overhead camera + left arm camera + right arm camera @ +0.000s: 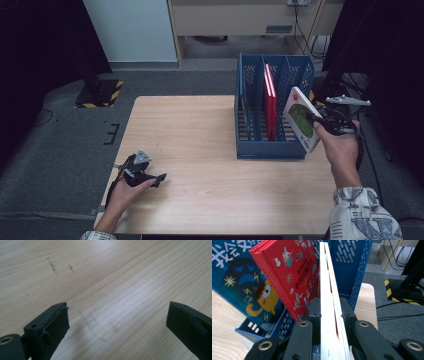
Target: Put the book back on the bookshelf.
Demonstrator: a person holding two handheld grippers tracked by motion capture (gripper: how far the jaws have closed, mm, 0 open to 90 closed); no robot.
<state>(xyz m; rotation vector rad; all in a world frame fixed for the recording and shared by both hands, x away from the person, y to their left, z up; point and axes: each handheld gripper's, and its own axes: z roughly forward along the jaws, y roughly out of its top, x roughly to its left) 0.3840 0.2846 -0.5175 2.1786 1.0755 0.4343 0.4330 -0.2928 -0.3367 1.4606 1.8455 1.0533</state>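
A white-edged book (301, 118) with a green and red cover hangs tilted at the right end of the blue file rack (295, 150). My right gripper (316, 123) is shut on it; in the right gripper view both jaws press the book's page edge (329, 315). A red book (270, 100) stands in a middle slot of the rack, seen up close as a red book (292, 275) beside a blue book (234, 280). My left gripper (159, 178) rests on the table's front left, its fingertips (53, 320) wide apart over bare wood, so it is open.
The wooden table (200, 150) spreads between the two hands. A yellow-and-black striped floor block (102, 92) lies beyond the table's left corner. Cables (305, 30) hang behind the rack, and dark curtains close both sides.
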